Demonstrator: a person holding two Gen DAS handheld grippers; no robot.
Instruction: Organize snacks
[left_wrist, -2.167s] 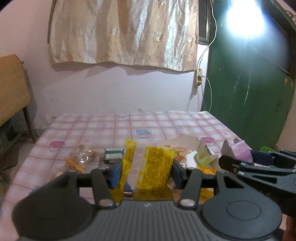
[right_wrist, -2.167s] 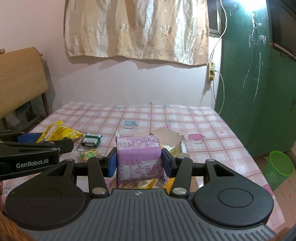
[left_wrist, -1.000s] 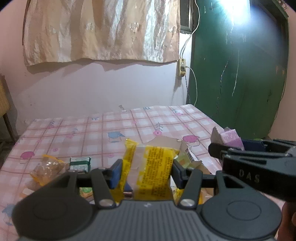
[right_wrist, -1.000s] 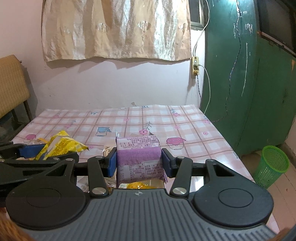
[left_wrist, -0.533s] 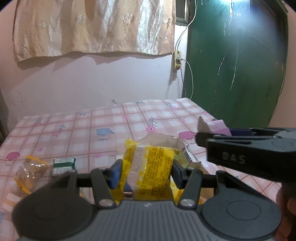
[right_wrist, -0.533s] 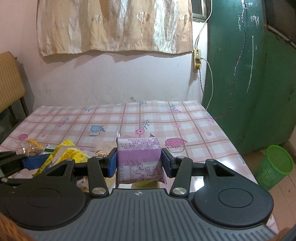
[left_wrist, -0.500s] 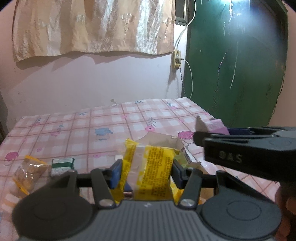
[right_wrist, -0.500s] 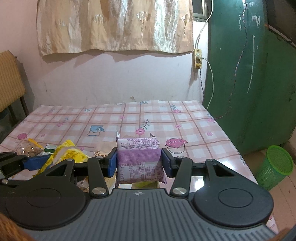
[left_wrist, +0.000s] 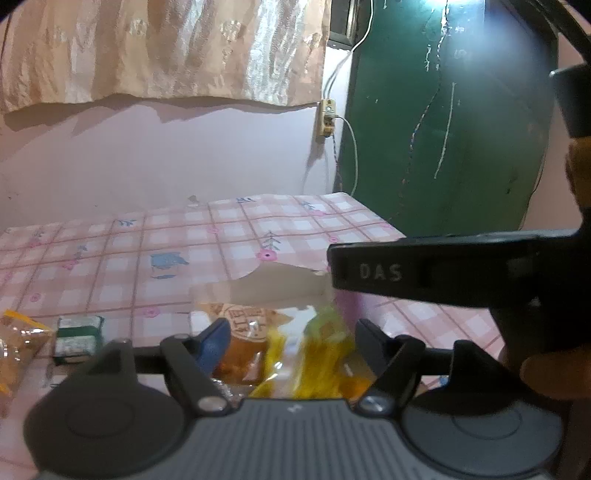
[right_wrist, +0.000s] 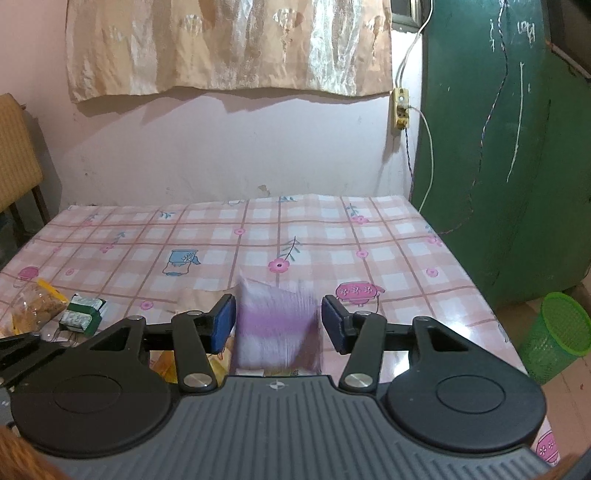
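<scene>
Pink checked cloth (right_wrist: 332, 236) covers the whole table, and a tan curtain (right_wrist: 229, 44) hangs on the wall behind it. Next to the table stands a big green door (right_wrist: 509, 155), with a small green basket (right_wrist: 563, 336) on the floor by it.

On the table, the right gripper (right_wrist: 279, 325) is opening its jaws. A purple snack pack (right_wrist: 277, 325) sits blurry between the blue pads, with a gap on each side, so nothing squeezes it.

The left gripper (left_wrist: 291, 347) is opening too. A yellow snack bag (left_wrist: 321, 354) (very blurry) is loose between its jaws, above a brown box (left_wrist: 273, 282) with more snacks inside.

Off to the left lie a little green pack (right_wrist: 83, 314) and a clear bag of brown snacks (right_wrist: 35, 306).
</scene>
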